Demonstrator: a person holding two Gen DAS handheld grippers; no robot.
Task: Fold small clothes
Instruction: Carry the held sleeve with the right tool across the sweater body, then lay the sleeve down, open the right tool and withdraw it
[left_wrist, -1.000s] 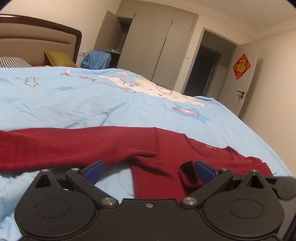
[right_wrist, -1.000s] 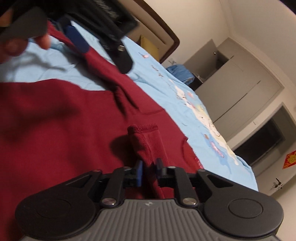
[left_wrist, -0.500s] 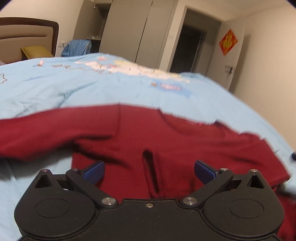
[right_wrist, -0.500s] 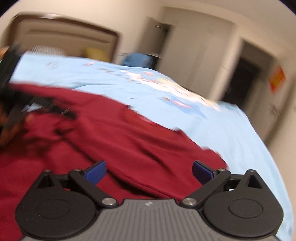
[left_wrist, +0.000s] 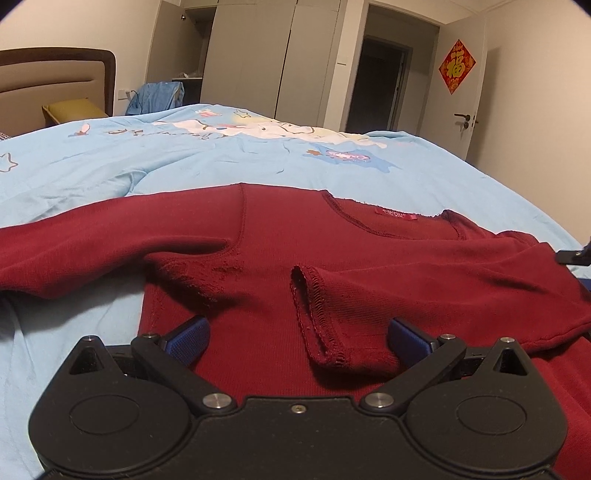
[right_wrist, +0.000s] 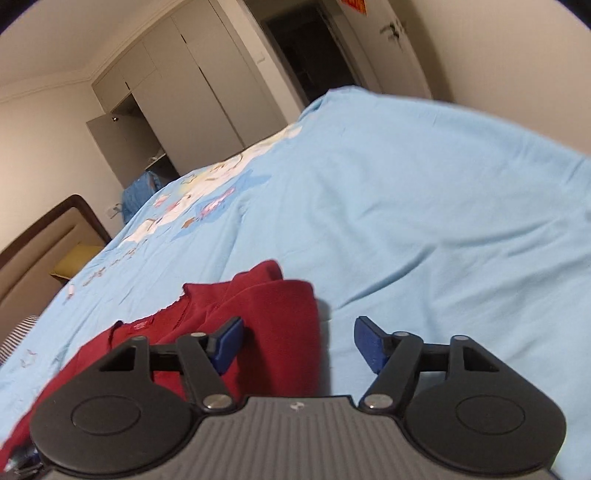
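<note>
One sleeve (left_wrist: 92, 251) of the red top (left_wrist: 332, 258) trails toward the bed's (left_wrist: 258, 162) headboard end, nearer the spread, empty left gripper (left_wrist: 297, 338); right gripper (right_wrist: 297, 341) likewise gapes empty.

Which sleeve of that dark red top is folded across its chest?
The sleeve ending in the stitched cuff between the left tool's fingers; the other sleeve lies straight out on the light blue bedsheet.
</note>
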